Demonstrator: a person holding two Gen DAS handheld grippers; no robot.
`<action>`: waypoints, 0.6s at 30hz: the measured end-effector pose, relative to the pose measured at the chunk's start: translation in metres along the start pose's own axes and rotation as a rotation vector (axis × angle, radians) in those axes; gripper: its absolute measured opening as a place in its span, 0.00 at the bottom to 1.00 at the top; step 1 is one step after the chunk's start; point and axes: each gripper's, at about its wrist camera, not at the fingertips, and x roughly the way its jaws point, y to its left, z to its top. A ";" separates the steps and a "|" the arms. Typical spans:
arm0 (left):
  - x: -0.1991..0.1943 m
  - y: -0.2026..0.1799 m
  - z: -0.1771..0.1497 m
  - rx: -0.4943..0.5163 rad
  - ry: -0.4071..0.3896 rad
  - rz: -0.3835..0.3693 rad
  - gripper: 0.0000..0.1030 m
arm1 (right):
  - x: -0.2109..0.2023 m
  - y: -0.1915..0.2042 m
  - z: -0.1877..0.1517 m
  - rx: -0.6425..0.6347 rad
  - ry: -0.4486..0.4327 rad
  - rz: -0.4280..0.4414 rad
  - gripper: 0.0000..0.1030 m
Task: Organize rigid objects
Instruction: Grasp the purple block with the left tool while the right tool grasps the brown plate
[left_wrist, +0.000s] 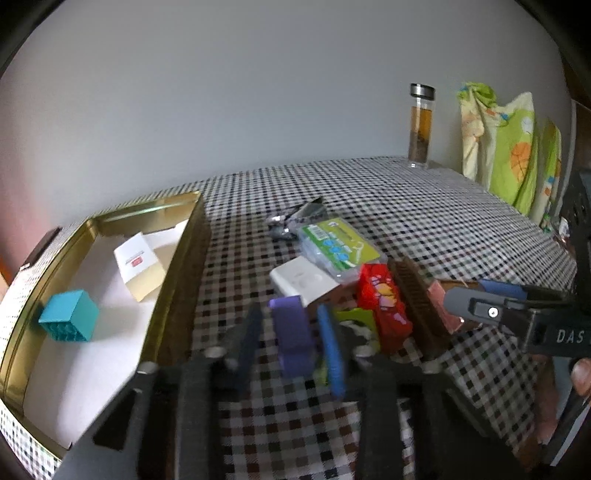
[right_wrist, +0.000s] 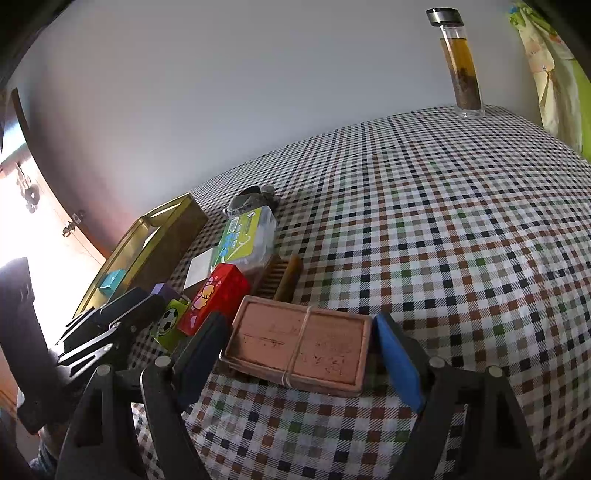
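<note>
Left fingers (left_wrist: 255, 332) clamp purple block (left_wrist: 291, 332) — right gripper (right_wrist: 299, 354) agape.

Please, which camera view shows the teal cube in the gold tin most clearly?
The left wrist view: the teal cube lies large and unobstructed inside the gold tin. In the right wrist view it is small, behind the tin's rim.

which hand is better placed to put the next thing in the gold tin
Left. The left gripper is already closed on the purple block, and the gold tin lies right beside it. The right gripper only straddles the pink slab, jaws open, farther from the tin.
</note>
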 end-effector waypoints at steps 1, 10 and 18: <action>0.000 0.000 0.000 0.006 -0.001 -0.019 0.22 | 0.000 0.000 0.000 0.001 0.000 0.001 0.81; 0.005 0.029 -0.003 -0.095 0.060 -0.018 0.25 | 0.000 -0.001 0.000 0.003 -0.001 0.003 0.81; 0.013 0.015 0.000 -0.022 0.084 -0.067 0.35 | 0.000 -0.001 0.000 0.001 -0.001 0.003 0.81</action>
